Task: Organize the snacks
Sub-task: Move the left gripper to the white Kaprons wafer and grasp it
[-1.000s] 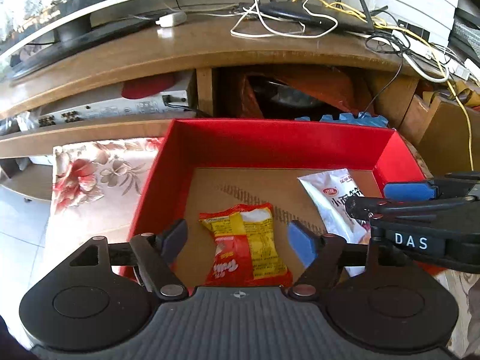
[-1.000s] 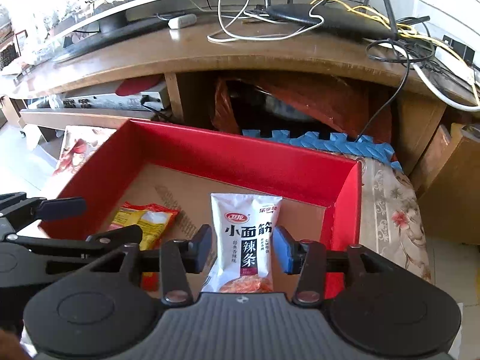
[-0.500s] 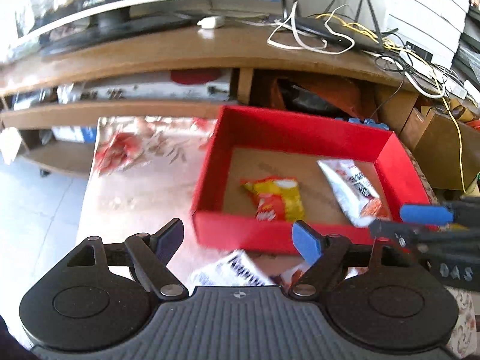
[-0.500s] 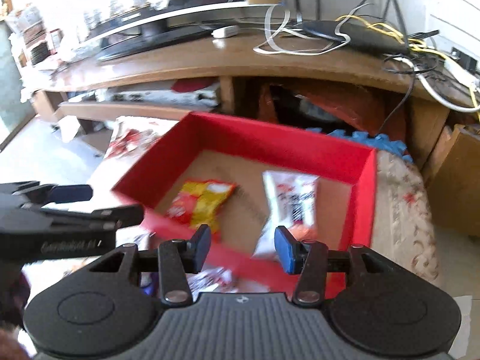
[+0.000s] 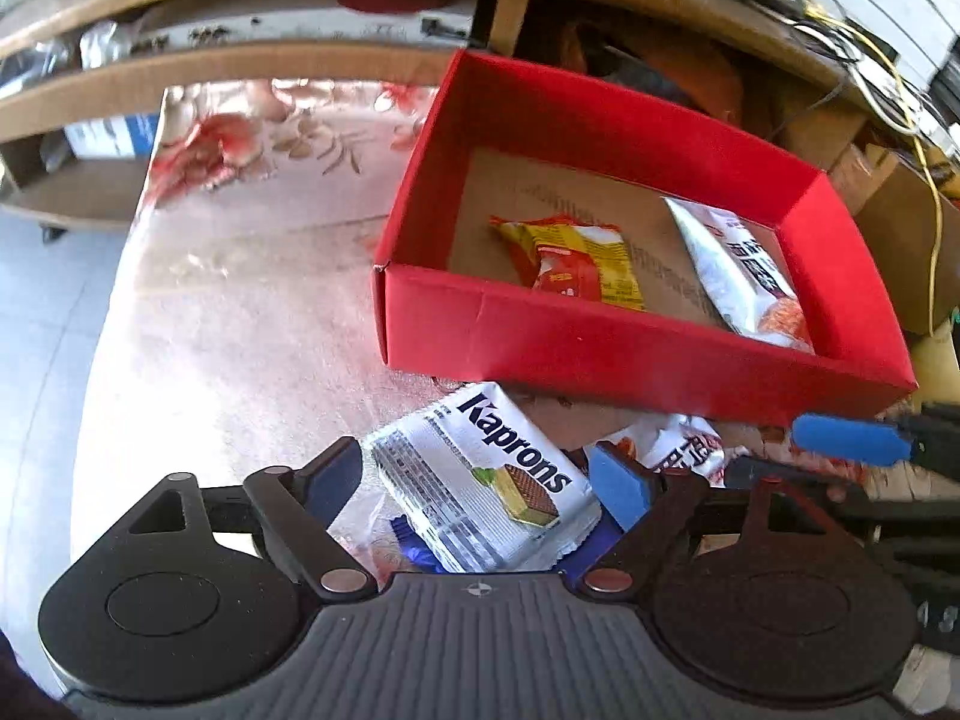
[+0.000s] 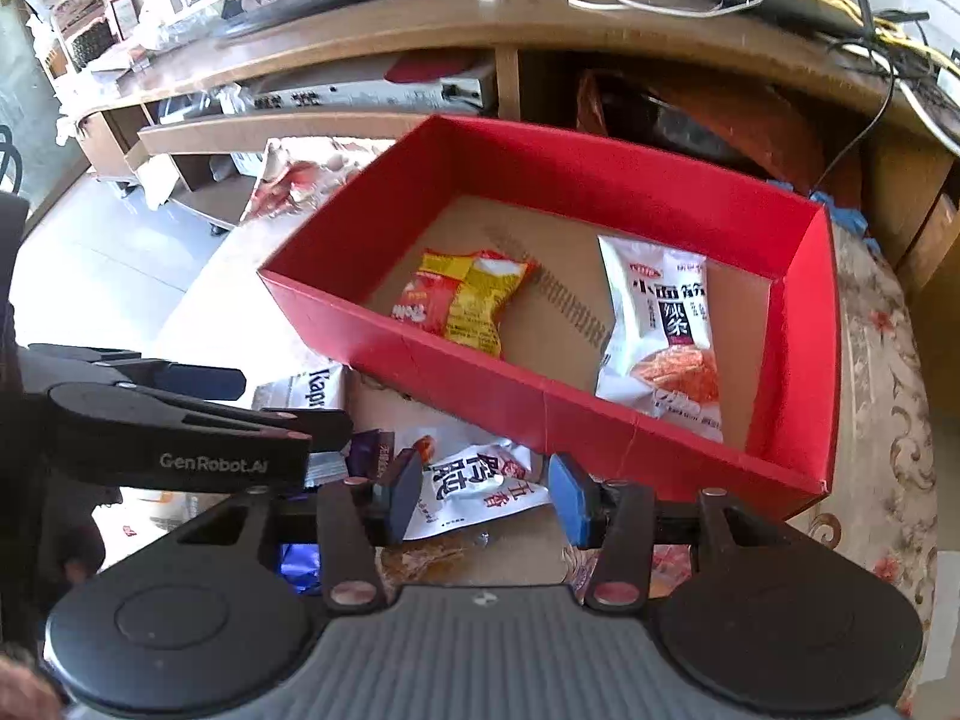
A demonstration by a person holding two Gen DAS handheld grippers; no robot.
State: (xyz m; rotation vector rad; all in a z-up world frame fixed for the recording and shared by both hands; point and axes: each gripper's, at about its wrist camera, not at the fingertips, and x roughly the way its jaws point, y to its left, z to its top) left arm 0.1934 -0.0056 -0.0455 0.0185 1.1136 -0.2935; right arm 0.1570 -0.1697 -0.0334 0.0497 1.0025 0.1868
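Observation:
A red box (image 5: 600, 354) (image 6: 540, 396) holds a yellow-red snack packet (image 5: 570, 261) (image 6: 462, 300) and a white spicy-strip packet (image 5: 744, 267) (image 6: 666, 324). In front of the box lies a white Kaprons wafer packet (image 5: 486, 486) (image 6: 312, 387). My left gripper (image 5: 480, 480) is open, its jaws either side of the wafer packet, above it. My right gripper (image 6: 483, 489) is open over a white-red packet (image 6: 474, 480) (image 5: 678, 447) lying by the box's front wall. A blue-purple packet (image 6: 366, 450) lies partly hidden beside it.
The box stands on a floral tablecloth (image 5: 240, 312). Behind it a wooden TV stand (image 6: 420, 30) carries cables, a router and a monitor base. A cardboard box (image 5: 900, 228) stands at the right. White floor tiles (image 6: 108, 252) lie to the left.
Both grippers have pulled back out of the red box and dropped toward the loose packets in front of it. The two packets stay in the box.

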